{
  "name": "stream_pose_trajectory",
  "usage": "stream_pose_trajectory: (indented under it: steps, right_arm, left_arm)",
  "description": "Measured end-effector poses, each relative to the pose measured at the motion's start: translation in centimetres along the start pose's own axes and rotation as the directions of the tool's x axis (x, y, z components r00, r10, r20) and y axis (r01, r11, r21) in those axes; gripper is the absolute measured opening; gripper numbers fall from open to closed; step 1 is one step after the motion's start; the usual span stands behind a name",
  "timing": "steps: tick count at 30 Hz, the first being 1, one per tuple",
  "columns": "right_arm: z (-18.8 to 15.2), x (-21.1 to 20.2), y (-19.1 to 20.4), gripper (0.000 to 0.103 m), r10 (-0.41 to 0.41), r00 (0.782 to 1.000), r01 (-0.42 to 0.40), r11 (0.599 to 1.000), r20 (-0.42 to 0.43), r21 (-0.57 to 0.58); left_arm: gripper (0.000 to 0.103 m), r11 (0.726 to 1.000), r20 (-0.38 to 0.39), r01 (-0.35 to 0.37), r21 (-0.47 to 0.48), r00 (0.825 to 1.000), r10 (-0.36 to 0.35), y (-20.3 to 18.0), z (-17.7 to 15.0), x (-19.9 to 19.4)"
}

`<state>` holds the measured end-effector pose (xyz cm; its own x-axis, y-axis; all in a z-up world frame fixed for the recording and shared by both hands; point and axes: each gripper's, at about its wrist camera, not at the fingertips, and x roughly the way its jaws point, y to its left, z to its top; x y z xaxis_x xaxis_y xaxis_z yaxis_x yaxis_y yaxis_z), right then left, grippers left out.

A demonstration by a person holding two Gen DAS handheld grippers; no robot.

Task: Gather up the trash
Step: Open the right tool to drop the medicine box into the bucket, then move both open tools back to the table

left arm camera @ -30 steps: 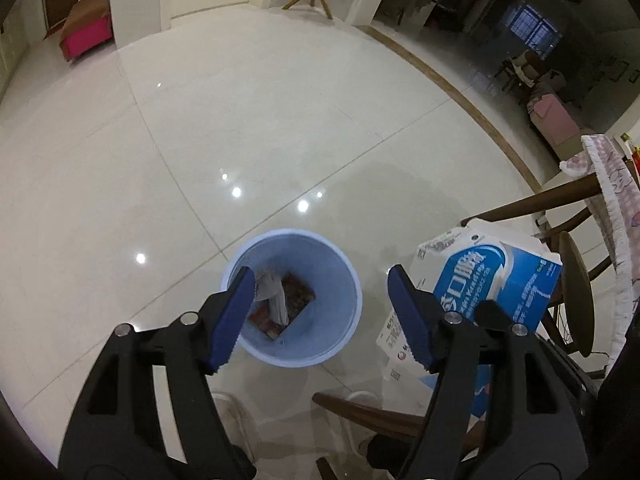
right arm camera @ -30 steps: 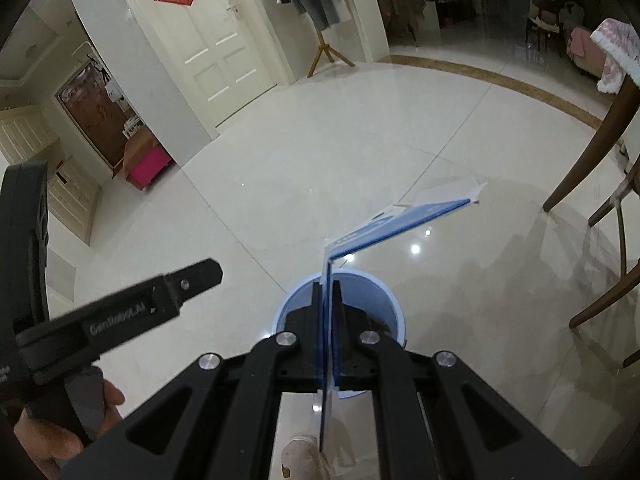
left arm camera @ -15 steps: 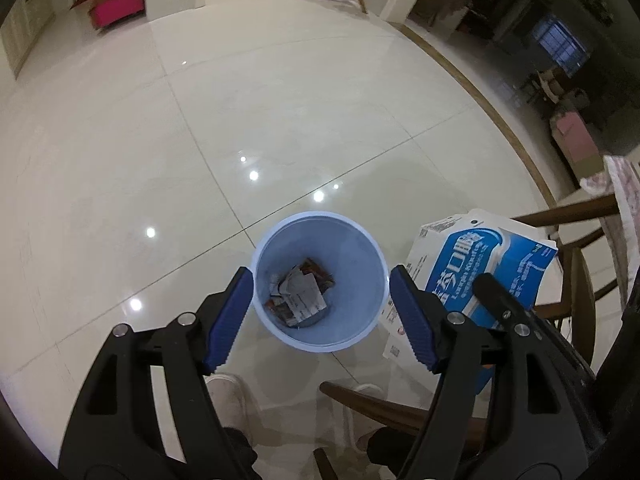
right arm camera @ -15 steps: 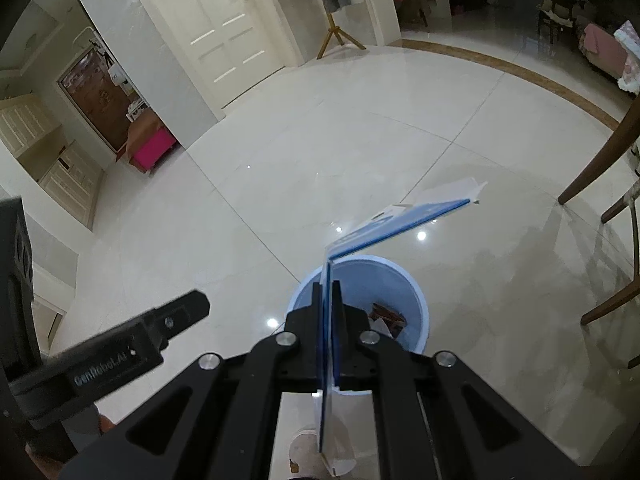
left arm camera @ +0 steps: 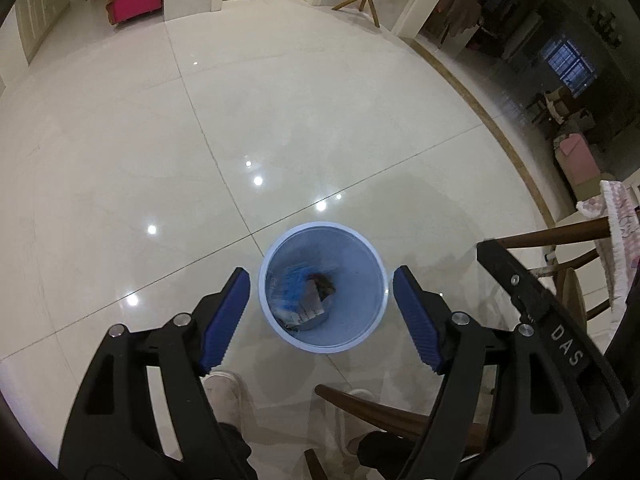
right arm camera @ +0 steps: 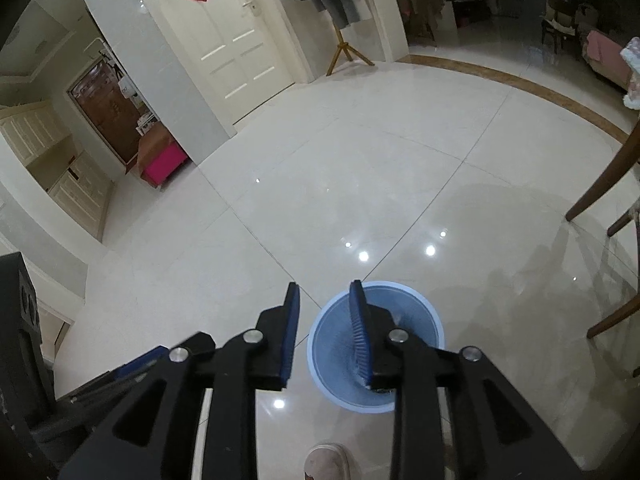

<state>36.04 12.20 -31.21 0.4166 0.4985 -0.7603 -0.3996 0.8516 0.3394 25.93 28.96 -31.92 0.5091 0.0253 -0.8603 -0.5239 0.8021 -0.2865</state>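
Note:
A light blue bin (left arm camera: 323, 286) stands on the pale tiled floor. Inside it lies a blue and white package (left arm camera: 294, 292) on top of darker wrappers (left arm camera: 322, 285). My left gripper (left arm camera: 321, 312) hangs above the bin, its jaws opening wide with nothing between them. In the right wrist view the same bin (right arm camera: 416, 320) sits just right of my right gripper (right arm camera: 325, 330), whose jaws are opening and hold nothing. The right gripper's black arm (left arm camera: 532, 304) shows at the right of the left wrist view.
Wooden chair legs (left arm camera: 552, 236) and a cloth-covered table edge (left arm camera: 620, 216) stand at the right. A curved chair rail (left arm camera: 372, 410) and a person's light slippers (left arm camera: 224, 390) lie below the bin. A white door (right arm camera: 232, 48) and a pink bench (right arm camera: 162, 160) are far off.
The right gripper's jaws have parted and the flat blue and white package has left them; it now lies in the bin. The left gripper drifted so the bin sits centred between its fingers.

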Motion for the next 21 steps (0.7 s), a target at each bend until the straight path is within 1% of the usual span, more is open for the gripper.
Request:
stream_pose_trajectory:
  steps: [5,7,12,15,18,20,21]
  right_arm:
    - [0.0,-4.1,0.0,0.026,-0.010,0.999,0.011,1.000,0.054,-0.015]
    - [0.2,-6.3,0.2,0.026,-0.009,0.997,0.011,1.000,0.080,-0.020]
    - [0.4,-12.7,-0.1,0.029,0.000,0.985,0.003,1.000,0.172,-0.020]
    - [0.4,-18.1,-0.4,0.032,0.003,0.966,0.003,1.000,0.258,-0.024]
    - [-0.2,-22.8,-1.3,0.039,0.007,0.946,0.000,1.000,0.325,-0.021]
    - [-0.9,-26.5,-2.5,0.046,-0.010,0.928,0.013,1.000,0.373,-0.007]
    - [-1.4,-28.4,-3.5,0.047,-0.023,0.918,0.022,1.000,0.396,0.008]
  left_arm:
    - [0.074,0.999,0.039,0.020,0.027,0.999,-0.021,-1.4,-0.4,-3.0]
    - [0.074,0.999,0.057,0.032,0.034,0.998,-0.033,-2.3,-0.9,-4.8]
    - [0.074,0.996,0.126,0.056,0.073,0.990,-0.064,-4.4,-1.8,-9.5]
    - [0.074,0.991,0.188,0.071,0.114,0.978,-0.091,-6.0,-2.6,-13.3]
    - [0.077,0.984,0.242,0.079,0.162,0.963,-0.117,-7.9,-3.6,-16.7]
    - [0.078,0.971,0.273,0.094,0.218,0.950,-0.153,-10.1,-4.7,-19.3]
    - [0.078,0.965,0.281,0.101,0.244,0.945,-0.170,-11.1,-5.2,-20.2]
